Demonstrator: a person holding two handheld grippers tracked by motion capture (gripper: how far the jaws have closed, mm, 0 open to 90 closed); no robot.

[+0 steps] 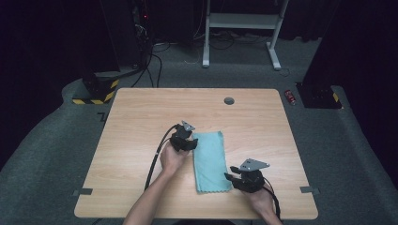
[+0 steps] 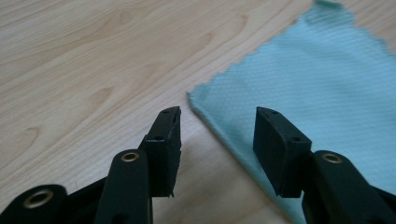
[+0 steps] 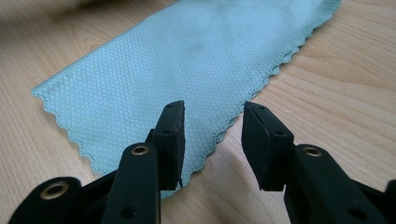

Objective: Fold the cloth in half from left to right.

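**Sam:** What do you see from the high view?

**Me:** I see a light wooden bench (image 1: pixel 141 112). A teal cloth (image 1: pixel 210 161) lies flat on it, folded into a long strip. My left gripper (image 1: pixel 184 140) sits at the far left corner of the cloth. My right gripper (image 1: pixel 241 178) sits at the near right corner. A hand (image 1: pixel 172 160) holds the left one.

**Sam:** And from the left gripper view?

**Me:** The jaws of the left gripper (image 2: pixel 217 123) are spread apart. Nothing is pinched. The corner of the cloth (image 2: pixel 303 93) lies just ahead of the gap between the jaws. One edge of the cloth runs back under the right-hand jaw. The left-hand jaw is over bare wood (image 2: pixel 84 70).

**Sam:** Now the right gripper view?

**Me:** The jaws of the right gripper (image 3: pixel 212 121) are spread too, and they hold nothing. The wavy edge of the cloth (image 3: pixel 187 60) runs through the gap between them. The left-hand jaw is over the cloth. The right-hand jaw is over bare wood (image 3: pixel 345 79). The rest of the cloth stretches away ahead of the jaws, flat on the bench.
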